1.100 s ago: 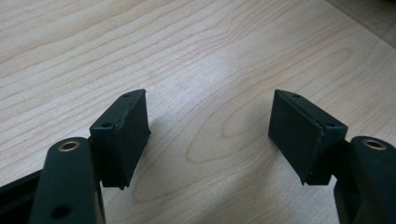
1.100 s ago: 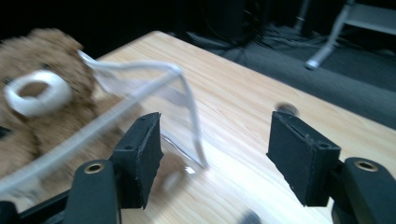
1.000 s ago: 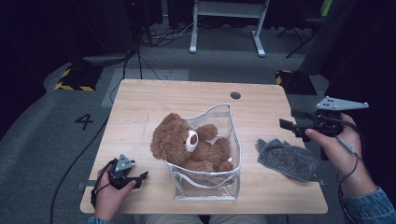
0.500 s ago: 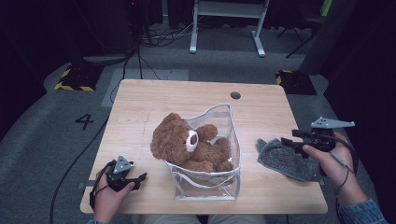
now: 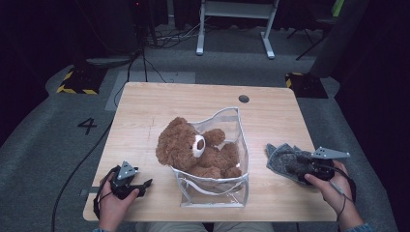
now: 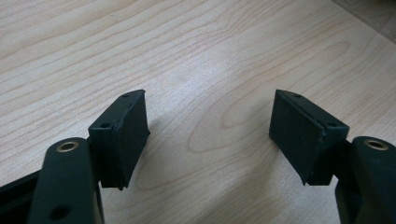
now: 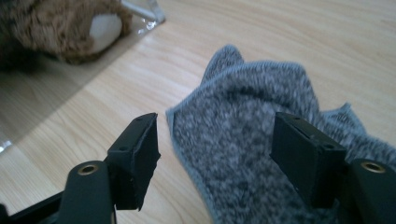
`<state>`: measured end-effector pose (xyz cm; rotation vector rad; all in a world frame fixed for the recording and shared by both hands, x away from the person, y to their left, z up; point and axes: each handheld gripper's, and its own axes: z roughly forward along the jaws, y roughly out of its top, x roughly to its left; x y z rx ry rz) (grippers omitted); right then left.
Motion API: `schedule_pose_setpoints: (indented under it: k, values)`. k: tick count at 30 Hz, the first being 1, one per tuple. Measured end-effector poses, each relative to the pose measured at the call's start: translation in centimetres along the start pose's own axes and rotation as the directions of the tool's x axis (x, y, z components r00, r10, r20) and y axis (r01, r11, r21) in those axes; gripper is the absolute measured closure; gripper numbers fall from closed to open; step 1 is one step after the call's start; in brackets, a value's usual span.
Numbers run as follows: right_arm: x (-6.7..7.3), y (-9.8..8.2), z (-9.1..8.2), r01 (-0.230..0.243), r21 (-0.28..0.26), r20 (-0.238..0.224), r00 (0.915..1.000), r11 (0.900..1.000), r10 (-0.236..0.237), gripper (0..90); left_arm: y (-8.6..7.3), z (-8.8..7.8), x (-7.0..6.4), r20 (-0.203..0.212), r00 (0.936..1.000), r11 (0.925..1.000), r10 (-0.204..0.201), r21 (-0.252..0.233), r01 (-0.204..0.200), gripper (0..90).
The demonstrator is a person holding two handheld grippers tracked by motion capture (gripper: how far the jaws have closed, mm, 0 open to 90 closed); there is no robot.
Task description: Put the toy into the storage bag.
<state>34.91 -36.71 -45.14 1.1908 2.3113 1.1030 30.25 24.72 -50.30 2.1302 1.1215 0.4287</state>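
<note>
A brown teddy bear (image 5: 186, 145) lies half inside a clear plastic zip bag (image 5: 227, 191) in the middle of the wooden table (image 5: 159, 106). A grey knit cloth (image 5: 283, 157) lies crumpled at the table's right edge. My right gripper (image 5: 299, 164) hangs low over it, open. In the right gripper view the cloth (image 7: 243, 116) spreads under and between the wide jaws of the right gripper (image 7: 215, 144), with the bear (image 7: 56, 28) at the upper left. My left gripper (image 5: 145, 186) rests at the front left, open. In its own view the left gripper (image 6: 210, 130) has bare wood between its jaws.
A round cable hole (image 5: 244, 98) sits near the table's far edge. On the floor are a white frame's legs (image 5: 232, 29), cables (image 5: 145, 43) and a painted number 4 (image 5: 87, 125).
My right gripper has come down from above the table's right side to just over the grey cloth. The left hand has kept still.
</note>
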Motion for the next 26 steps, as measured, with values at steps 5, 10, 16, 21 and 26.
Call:
schedule_pose_setpoints:
  k: [5,10,16,21,26]
  values:
    - [0.8,-1.7,0.7,0.044,0.014,-0.045,0.998,0.999,-0.044,31.4,0.0,0.0,0.0,0.008,1.0,1.0,0.007,0.003,-0.007,28.3]
    - [1.3,-2.6,1.3,0.064,0.012,-0.014,0.9979,0.998,-0.064,31.4,0.0,0.0,0.0,0.008,0.9999,1.0,0.006,0.003,-0.006,28.3]
    - [1.5,-3.4,2.8,0.049,0.028,0.034,0.9982,0.998,-0.049,24.3,0.1,0.2,0.0,0.014,0.9998,0.9999,0.011,0.006,-0.011,24.8]
    - [1.6,-3.9,3.6,0.078,0.014,0.043,0.996,0.997,-0.079,18.0,0.3,0.3,-0.1,0.017,0.9998,0.9995,0.013,0.027,-0.014,16.4]
    - [1.6,-3.9,3.7,0.072,0.015,0.039,0.9966,0.997,-0.073,17.5,0.3,0.3,-0.1,0.019,0.9997,0.9995,0.013,0.029,-0.014,15.9]
